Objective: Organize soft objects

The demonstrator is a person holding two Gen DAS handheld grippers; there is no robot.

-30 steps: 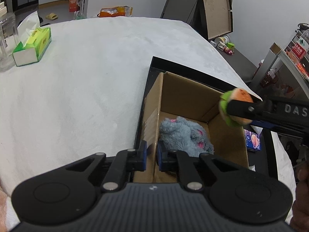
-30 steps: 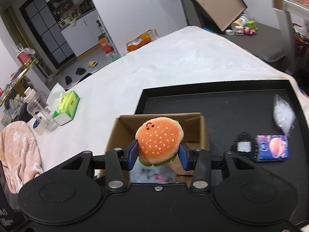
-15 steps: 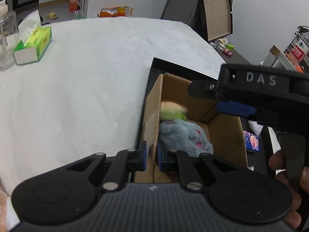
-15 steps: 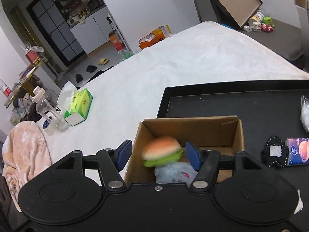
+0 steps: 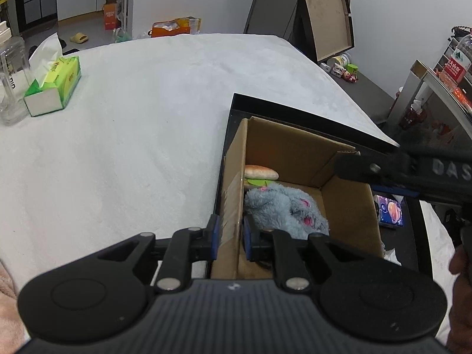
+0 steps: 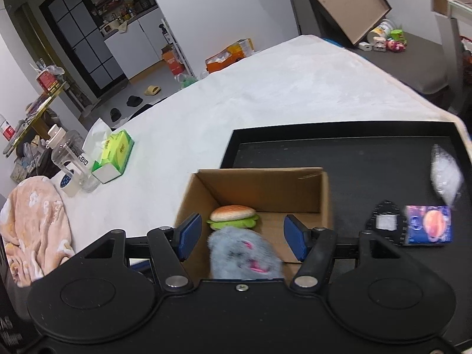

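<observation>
— So, what takes up most of the view?
— White bedding [image 6: 295, 94], with a black tray [image 6: 368, 159] on its near corner. A cardboard box [image 6: 265, 185] stands open on the tray's left part.
— And inside the box?
— A grey plush toy [image 6: 244, 253] lies at the near end; a burger plush [image 6: 233, 216] sits just beyond it, touching it, against the left wall.
— The grippers?
— The left gripper [image 5: 230, 237] pinches the box's left wall between its blue pads. The right gripper [image 6: 242, 236] hangs over the box's near end, fingers spread wide with nothing between them.
— Anything smaller?
— A green tissue box [image 6: 113, 156] stands well to the left on the bedding, and a small blue packet [image 6: 427, 225] lies on the tray to the right of the box.
</observation>
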